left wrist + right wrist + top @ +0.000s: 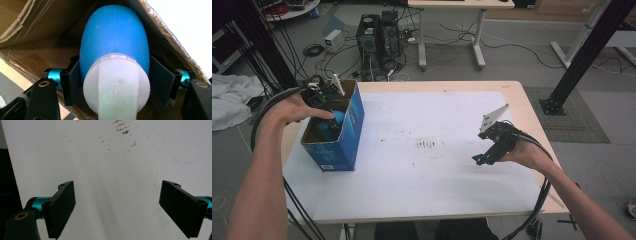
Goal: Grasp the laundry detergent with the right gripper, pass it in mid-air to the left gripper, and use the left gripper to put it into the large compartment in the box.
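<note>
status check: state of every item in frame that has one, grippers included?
blue and white object: inside the box, between the left gripper's jaws; contact with the pads not clear.
cardboard box: upright on the table's left side, top flaps open.
left gripper: reaching into the box, jaws part open around the object.
right gripper: jaws wide open, nothing between them, over the white sheet.

We are in a lab or workshop, not a home. Past our white-covered worktop two desktop computers stand on the grey floor among loose cables. Black frame struts rise at the right, a second desk stands behind, and more cables hang at the left.
</note>
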Motion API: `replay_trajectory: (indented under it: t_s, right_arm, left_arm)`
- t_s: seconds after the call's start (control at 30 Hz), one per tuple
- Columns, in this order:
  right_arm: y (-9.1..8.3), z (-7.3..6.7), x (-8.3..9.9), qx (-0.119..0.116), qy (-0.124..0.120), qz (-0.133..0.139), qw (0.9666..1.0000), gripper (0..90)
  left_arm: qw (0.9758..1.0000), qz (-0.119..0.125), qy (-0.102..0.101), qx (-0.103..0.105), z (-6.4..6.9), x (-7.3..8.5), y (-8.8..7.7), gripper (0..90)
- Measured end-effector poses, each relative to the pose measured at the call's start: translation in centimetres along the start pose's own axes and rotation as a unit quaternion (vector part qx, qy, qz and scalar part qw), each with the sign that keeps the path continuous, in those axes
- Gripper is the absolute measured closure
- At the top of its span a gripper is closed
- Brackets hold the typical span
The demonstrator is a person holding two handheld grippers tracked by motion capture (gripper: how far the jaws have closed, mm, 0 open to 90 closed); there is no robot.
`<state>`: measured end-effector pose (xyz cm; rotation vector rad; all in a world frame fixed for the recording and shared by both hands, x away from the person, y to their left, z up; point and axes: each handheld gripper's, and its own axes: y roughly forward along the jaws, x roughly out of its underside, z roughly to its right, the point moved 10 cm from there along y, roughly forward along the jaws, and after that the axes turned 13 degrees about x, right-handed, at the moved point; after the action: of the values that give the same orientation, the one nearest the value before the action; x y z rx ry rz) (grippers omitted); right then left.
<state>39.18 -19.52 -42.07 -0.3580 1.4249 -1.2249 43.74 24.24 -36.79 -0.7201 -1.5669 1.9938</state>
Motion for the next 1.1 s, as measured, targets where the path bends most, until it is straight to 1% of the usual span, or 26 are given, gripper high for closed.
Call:
replay_trajectory:
  t_s: [0.13, 0.23, 0.3, 0.33, 0.4, 0.53, 0.63, 0.73, 0.97, 1.0, 1.03, 1.1]
  right_arm:
    - [0.0, 0.0, 0.0, 0.001, 0.002, 0.0, 1.0, 12.9]
    - [0.0, 0.0, 0.0, 0.0, 0.001, 0.0, 1.0, 13.0]
    - [-0.1, 0.0, 0.1, 0.001, 0.001, -0.001, 1.0, 12.9]
    - [0.0, 0.0, 0.0, 0.001, 0.003, 0.001, 1.0, 13.0]
    - [-0.1, 0.0, 0.0, 0.001, 0.002, 0.0, 1.0, 13.0]
    - [-0.1, 0.0, 0.1, 0.002, 0.002, 0.0, 1.0, 13.0]
    - [-0.1, 0.0, 0.1, 0.002, 0.003, 0.0, 1.0, 13.0]
    - [-0.2, 0.0, 0.1, 0.002, 0.004, 0.0, 1.0, 13.0]
    - [-0.4, 0.1, 0.1, 0.005, 0.004, -0.001, 1.0, 13.0]
    - [-0.4, 0.1, 0.1, 0.005, 0.004, -0.001, 1.0, 13.0]
    - [-0.4, 0.1, 0.1, 0.004, 0.004, -0.001, 1.0, 13.0]
    - [-0.4, 0.1, 0.1, 0.005, 0.004, -0.001, 1.0, 13.0]
  left_arm:
    - [1.0, 0.008, 0.0, -0.005, 0.0, -0.2, -0.4, 32.4]
    - [0.9999, 0.003, 0.003, -0.009, 0.1, -0.2, -0.7, 32.3]
    - [0.9999, 0.006, 0.002, -0.008, 0.1, -0.2, -0.8, 32.3]
    - [0.9999, 0.007, 0.001, -0.011, 0.1, -0.2, -1.1, 32.3]
    - [0.9999, 0.008, 0.0, -0.013, 0.1, -0.2, -1.1, 30.5]
    - [0.9998, 0.002, 0.01, -0.015, 0.6, -0.3, -1.8, 30.5]
    - [0.9997, 0.007, 0.01, -0.019, 0.7, -0.5, -2.2, 30.5]
    - [0.9997, 0.006, 0.011, -0.022, 0.8, -0.6, -2.7, 30.5]
    - [0.9994, 0.011, 0.008, -0.032, 1.3, -1.2, -4.5, 30.5]
    - [0.9994, 0.011, 0.008, -0.032, 1.3, -1.2, -4.5, 30.5]
    - [0.999, 0.015, 0.007, -0.042, 1.6, -1.7, -5.5, 30.5]
    - [0.9987, 0.022, 0.011, -0.045, 2.1, -2.3, -6.1, 30.5]
